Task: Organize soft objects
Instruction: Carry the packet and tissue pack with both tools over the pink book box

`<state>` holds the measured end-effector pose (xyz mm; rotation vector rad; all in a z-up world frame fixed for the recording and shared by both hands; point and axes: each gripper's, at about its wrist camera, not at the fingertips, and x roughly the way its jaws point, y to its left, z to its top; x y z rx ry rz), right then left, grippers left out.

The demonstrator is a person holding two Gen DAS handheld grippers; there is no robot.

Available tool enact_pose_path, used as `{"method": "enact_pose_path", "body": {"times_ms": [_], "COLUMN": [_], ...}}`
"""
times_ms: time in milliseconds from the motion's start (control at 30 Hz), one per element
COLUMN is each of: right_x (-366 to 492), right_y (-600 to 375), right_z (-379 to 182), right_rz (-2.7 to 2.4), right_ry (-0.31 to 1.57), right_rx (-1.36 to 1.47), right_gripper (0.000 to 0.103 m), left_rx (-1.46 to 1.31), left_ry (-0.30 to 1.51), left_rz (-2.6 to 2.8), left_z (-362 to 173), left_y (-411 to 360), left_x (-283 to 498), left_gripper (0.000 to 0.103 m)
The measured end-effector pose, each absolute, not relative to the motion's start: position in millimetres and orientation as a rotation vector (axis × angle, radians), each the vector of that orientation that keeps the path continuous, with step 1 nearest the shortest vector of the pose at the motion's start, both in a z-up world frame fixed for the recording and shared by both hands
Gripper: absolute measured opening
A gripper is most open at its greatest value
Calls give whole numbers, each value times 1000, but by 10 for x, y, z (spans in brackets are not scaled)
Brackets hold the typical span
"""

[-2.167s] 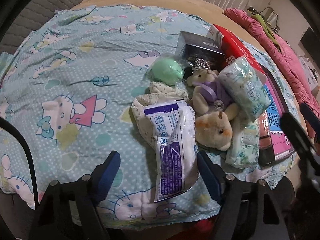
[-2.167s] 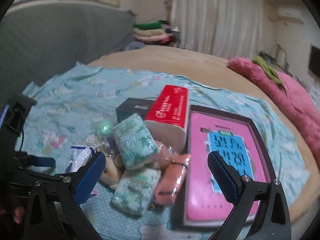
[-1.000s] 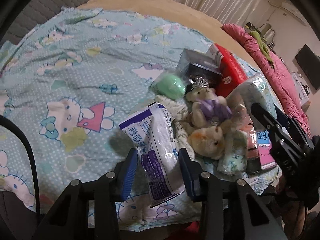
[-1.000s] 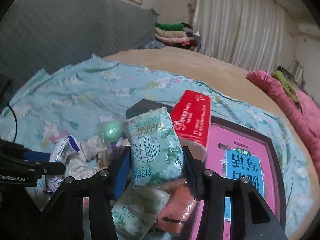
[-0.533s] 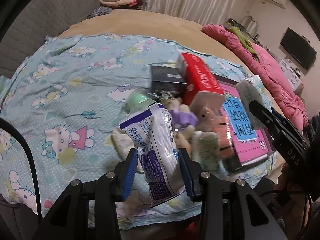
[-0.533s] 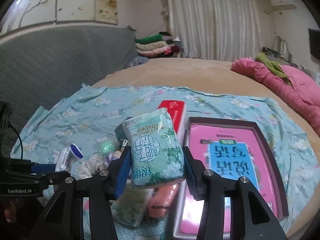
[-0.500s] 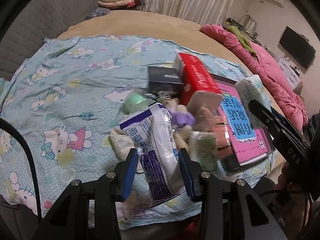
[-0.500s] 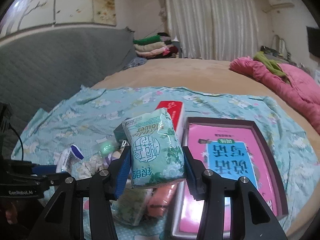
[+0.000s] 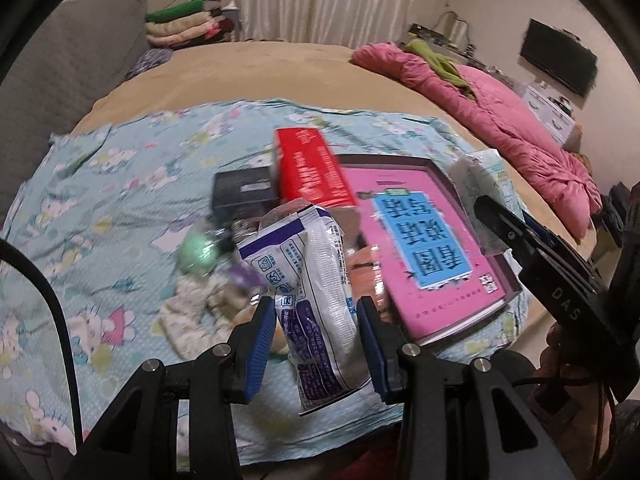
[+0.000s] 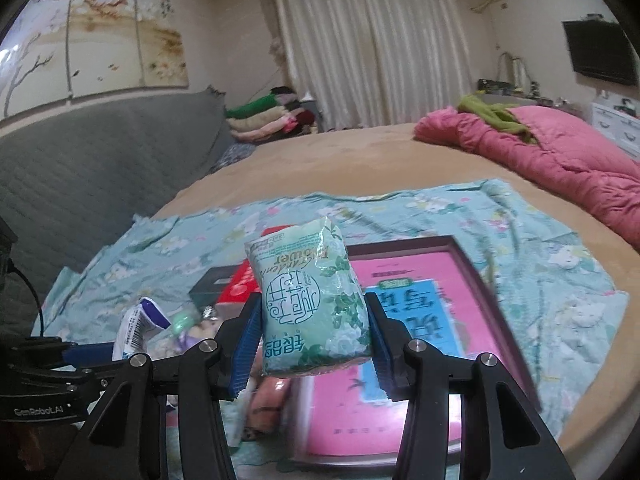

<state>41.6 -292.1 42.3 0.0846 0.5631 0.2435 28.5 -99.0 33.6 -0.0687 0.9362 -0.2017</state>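
Observation:
My left gripper is shut on a white and purple plastic packet, lifted clear of the bed. My right gripper is shut on a green tissue pack, also held in the air. From the left wrist view the right gripper and its tissue pack show at the right. The left gripper's packet appears at the left of the right wrist view. Below on the blue cartoon sheet lie a green ball, blurred plush toys, a pale cloth and a peach roll.
A pink book in a dark frame, a red box and a black box lie on the sheet. A pink quilt lies at the far right. Folded clothes are stacked by the curtain. A grey headboard stands at left.
Both grippers have risen and drawn back from the pile, each carrying its pack. Both views have rolled, and more of the room and curtain now shows.

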Motion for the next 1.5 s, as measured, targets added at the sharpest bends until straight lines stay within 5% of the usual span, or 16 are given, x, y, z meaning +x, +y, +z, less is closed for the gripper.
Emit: {"method": "enact_pose_path", "body": {"times_ms": [767, 1500], "right_x": [455, 699], "right_y": [-3926, -4029], "right_z": [230, -205], "right_rz": [-20, -57], "right_ry": [614, 818], "right_rx": [244, 219], "right_gripper": [51, 51], "left_rx": [56, 105], "left_ry": [1021, 1117], "left_rz": [-382, -415], "left_z": [34, -441], "left_y": [-2148, -2434], "left_x": [754, 937], "left_gripper": [42, 42]}}
